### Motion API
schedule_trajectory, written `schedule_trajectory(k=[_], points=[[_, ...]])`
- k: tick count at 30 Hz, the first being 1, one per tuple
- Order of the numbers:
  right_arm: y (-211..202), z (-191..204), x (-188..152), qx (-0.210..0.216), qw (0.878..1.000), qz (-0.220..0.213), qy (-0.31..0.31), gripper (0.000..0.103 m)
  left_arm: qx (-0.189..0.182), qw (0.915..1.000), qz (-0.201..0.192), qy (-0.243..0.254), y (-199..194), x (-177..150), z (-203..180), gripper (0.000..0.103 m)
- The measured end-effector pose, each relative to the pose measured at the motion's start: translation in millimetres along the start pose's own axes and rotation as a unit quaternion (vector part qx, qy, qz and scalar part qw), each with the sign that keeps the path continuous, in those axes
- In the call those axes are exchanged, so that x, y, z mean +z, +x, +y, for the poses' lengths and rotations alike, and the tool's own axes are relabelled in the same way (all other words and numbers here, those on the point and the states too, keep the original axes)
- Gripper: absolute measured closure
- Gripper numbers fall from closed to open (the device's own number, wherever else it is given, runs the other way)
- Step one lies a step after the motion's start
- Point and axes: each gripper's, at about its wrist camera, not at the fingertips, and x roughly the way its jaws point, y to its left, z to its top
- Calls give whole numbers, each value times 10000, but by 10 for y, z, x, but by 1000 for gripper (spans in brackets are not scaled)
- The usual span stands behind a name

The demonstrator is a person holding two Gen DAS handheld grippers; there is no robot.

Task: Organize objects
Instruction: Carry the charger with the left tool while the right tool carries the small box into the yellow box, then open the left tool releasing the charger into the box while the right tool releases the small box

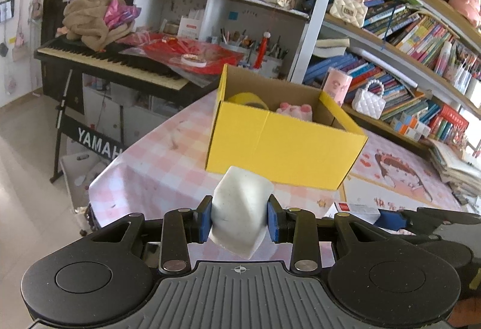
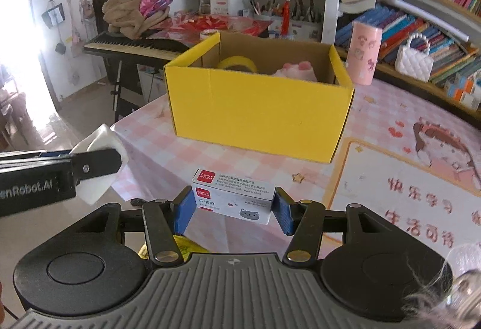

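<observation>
Step in hand: I am carrying two items toward the yellow cardboard box (image 2: 258,100); I judge this the transport leg, with neither item dropped in yet.
Left gripper (image 1: 239,217): closed on a white faceted block (image 1: 240,208), blue pads pressing both its sides; it looks like an eraser or sponge, I cannot tell which.
Right gripper (image 2: 233,207): closed on a small staples box (image 2: 234,198), white with a red label and a grey cat printed on it, gripped across its long ends.
Where the items are: both are off the table, held in front of the box's near wall; from the right wrist view the block sits at about 9 o'clock of the staples box, well apart from it.
Box location: on the pink checked tablecloth (image 1: 156,166), at 12 o'clock from both grippers, top open.
Box contents: a yellow tape roll (image 2: 237,63) at the left side and a pink paw-shaped plush (image 2: 296,70) to its right; the floor between them is hidden by the near wall.
Next move calls for: clearing the near rim with each item, then opening the jaws over free space, not on the tape or plush.
Outside the box: a pink cup (image 2: 363,54) stands just beside its far right corner.
</observation>
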Motion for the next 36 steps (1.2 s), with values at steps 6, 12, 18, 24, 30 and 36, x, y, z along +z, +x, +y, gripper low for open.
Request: schedule_trajectory(k=[6,12,18,24,30,36], points=[[18,-176,321,-125,9979,-638,56,51,-64,9993,-358,92,107,310,-77,69],[284,-467,802,-262,9947,-981,139,51,-41,9973,-705,221,397,748,-252,69],[812,-699,1101,-173,9972,-726,-48,51,81,9971,-712,268,815,966,-454,69],[1333,-780,1190,106,9992,-146,-349,51,223,9982,-462,298,1201,1031,-535,69],[1499,-892,1206,334,9993,62,-124,50,295,9989,-250,272,1449,1028,-561,69],[1486,-889,1164,306,9993,-39,-217,50,361,9991,12,239,1639,989,-549,69]])
